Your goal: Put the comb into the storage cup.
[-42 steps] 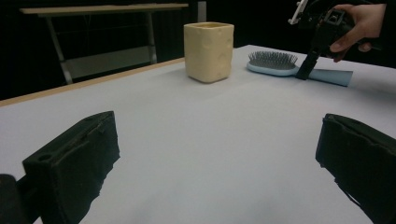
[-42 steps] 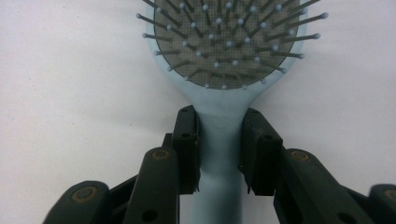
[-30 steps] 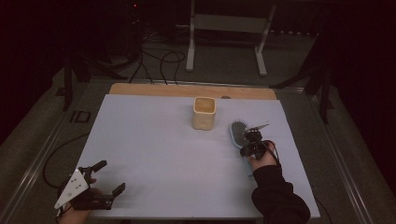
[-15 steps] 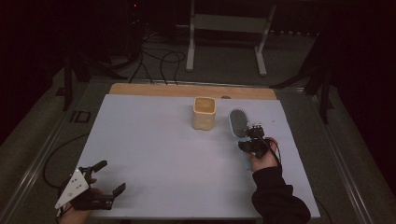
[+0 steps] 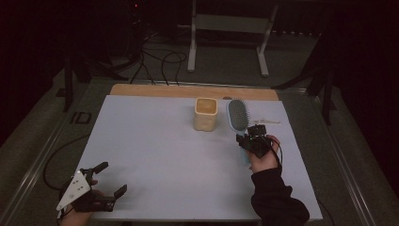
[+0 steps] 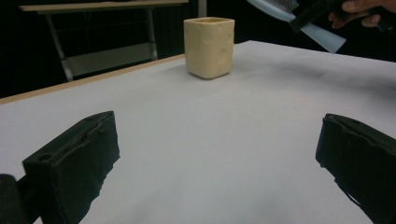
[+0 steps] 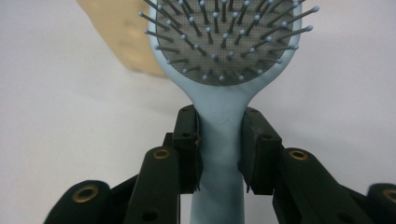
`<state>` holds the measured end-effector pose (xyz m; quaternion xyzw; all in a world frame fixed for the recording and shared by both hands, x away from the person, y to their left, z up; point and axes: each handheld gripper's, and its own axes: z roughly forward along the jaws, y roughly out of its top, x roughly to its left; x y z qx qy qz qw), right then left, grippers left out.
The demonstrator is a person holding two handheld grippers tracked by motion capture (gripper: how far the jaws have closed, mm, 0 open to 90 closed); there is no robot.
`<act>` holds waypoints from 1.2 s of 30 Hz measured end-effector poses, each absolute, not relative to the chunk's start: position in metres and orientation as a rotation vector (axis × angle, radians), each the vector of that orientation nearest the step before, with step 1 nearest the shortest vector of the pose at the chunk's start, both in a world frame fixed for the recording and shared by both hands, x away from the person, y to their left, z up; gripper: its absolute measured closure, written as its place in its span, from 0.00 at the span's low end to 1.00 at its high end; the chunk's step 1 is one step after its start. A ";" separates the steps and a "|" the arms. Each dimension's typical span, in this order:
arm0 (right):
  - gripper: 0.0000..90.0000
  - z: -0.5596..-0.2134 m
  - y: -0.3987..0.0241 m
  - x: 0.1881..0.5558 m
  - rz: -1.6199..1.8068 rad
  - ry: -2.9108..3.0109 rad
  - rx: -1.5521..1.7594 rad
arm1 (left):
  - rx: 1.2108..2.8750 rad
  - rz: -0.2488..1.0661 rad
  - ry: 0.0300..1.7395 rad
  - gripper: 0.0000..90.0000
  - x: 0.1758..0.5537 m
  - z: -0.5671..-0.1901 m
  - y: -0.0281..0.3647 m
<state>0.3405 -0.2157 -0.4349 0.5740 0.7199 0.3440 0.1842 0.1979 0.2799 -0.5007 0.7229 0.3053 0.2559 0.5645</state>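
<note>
A light blue hairbrush [image 5: 238, 116] with grey bristles is held off the table at the right, its head just right of a cream square cup [image 5: 205, 113]. My right gripper [image 5: 248, 139] is shut on the brush's handle [image 7: 219, 140], one pad on each side of the neck below the bristle pad [image 7: 229, 42]. The cup [image 6: 208, 46] stands upright at the table's far middle. My left gripper [image 5: 109, 181] rests at the near left corner, open with nothing between its pads [image 6: 74, 163]. The brush [image 6: 285, 8] and the other hand show at top right of the left gripper view.
The white table top [image 5: 155, 150] has a wooden strip [image 5: 155, 90] along its far edge. A thin pale stick [image 5: 269, 122] lies right of the brush. Beyond the table stand a metal frame [image 5: 228, 28] and floor cables [image 5: 155, 56].
My right gripper has lifted the hairbrush and carried it away from me toward the cup, turning its head upright. The left gripper has stayed put.
</note>
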 end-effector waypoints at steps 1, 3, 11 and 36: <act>0.78 -0.432 -0.214 0.341 0.981 2.029 1.612 | 1.701 0.603 0.719 0.00 0.198 -0.501 0.280; 0.78 -0.426 -0.212 0.342 1.009 2.019 1.589 | 1.701 0.603 0.718 0.00 0.198 -0.501 0.280; 0.78 -0.414 -0.195 0.348 1.118 2.022 1.428 | 1.700 0.602 0.721 0.00 0.198 -0.501 0.280; 0.78 -0.397 -0.172 0.376 1.400 1.943 1.191 | 1.697 0.595 0.726 0.00 0.198 -0.502 0.280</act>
